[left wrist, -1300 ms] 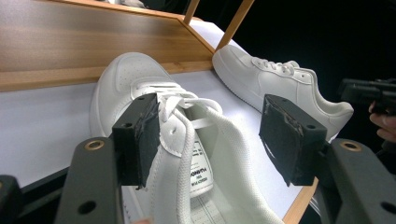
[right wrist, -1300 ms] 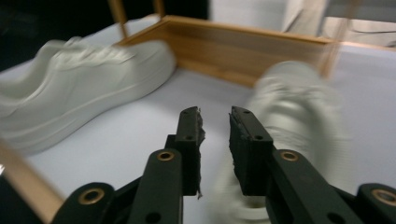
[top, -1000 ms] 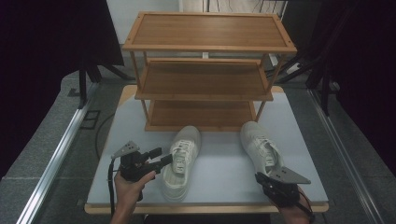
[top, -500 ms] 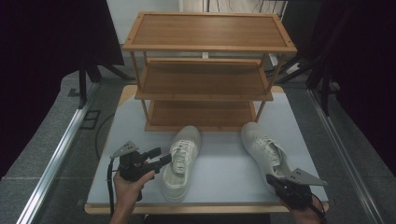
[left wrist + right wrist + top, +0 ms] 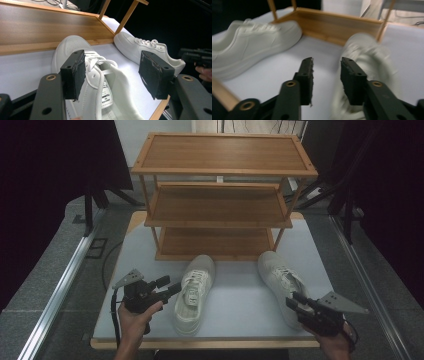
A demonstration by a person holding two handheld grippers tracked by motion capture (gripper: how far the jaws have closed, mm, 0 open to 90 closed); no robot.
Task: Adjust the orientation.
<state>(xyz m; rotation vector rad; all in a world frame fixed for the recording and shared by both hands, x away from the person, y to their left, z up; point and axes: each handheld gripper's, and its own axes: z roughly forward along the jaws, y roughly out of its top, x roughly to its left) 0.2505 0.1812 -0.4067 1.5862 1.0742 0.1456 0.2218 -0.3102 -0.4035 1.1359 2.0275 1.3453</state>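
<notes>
At the near edge of the white table [image 5: 235, 292], I hold my left gripper [image 5: 169, 287] with its jaws spread wide, one pad on either side of the left sneaker's [image 5: 194, 292] lace area but pressing on nothing, as the left gripper view shows. That hand has kept its place over the past second. My right gripper [image 5: 295, 302] has drawn back from the right sneaker [image 5: 280, 280] toward the near right corner, lifting a little; its jaws were shut and have just been opening, and in the right gripper view they now stand at a narrow gap with nothing between them. Both white sneakers lie on the table just in front of the empty three-tier wooden shoe rack [image 5: 222, 195], toes toward it. I judge this the set-up for a first grasp: neither shoe is lifted yet, and the shelving is all still ahead.
</notes>
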